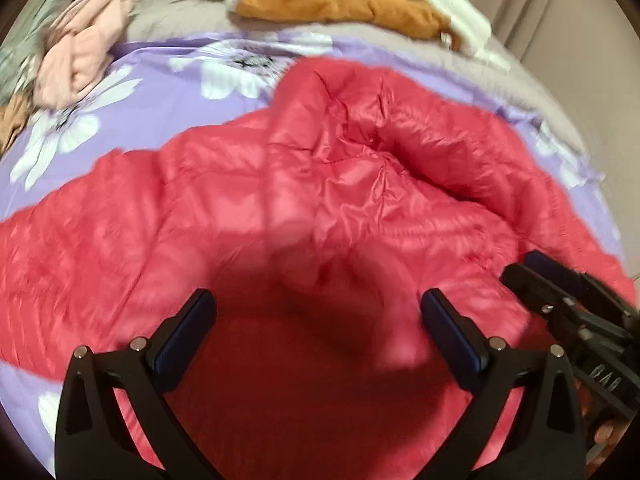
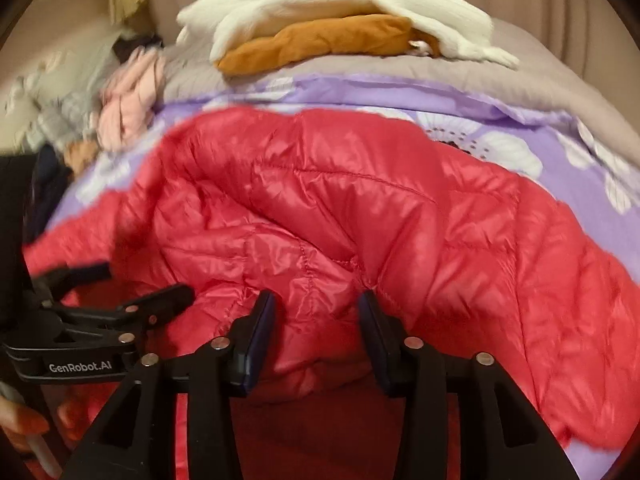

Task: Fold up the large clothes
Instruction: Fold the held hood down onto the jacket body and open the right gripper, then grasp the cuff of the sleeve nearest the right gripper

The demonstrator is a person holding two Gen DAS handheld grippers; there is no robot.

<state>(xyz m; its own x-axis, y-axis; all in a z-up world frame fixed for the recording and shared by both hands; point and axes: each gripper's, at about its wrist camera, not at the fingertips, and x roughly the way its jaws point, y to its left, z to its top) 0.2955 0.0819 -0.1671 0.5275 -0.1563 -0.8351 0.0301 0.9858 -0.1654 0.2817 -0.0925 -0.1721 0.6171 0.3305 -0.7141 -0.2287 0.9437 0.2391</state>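
Observation:
A shiny red quilted jacket (image 1: pixel 224 216) lies spread on the purple flowered sheet (image 1: pixel 152 96); its hood or collar end is bunched toward the far side. My left gripper (image 1: pixel 316 308) hovers over the jacket's shadowed near part, open wide, nothing between its fingers. In the right wrist view a puffy fold of the jacket (image 2: pixel 312 184) bulges up between the fingers of my right gripper (image 2: pixel 316 312); the jaws stand half apart and most of each blue pad is bare. The two grippers are close side by side: the right gripper (image 1: pixel 520 266) shows at the left view's edge, the left gripper (image 2: pixel 150 280) at the right view's.
Folded white (image 2: pixel 304 12) and orange (image 2: pixel 320 40) garments are stacked on the grey bedding at the far side. A crumpled pink garment (image 1: pixel 84 48) and other clothes lie far left. A beige curtain hangs behind. A person's hand (image 2: pixel 24 424) holds the left tool.

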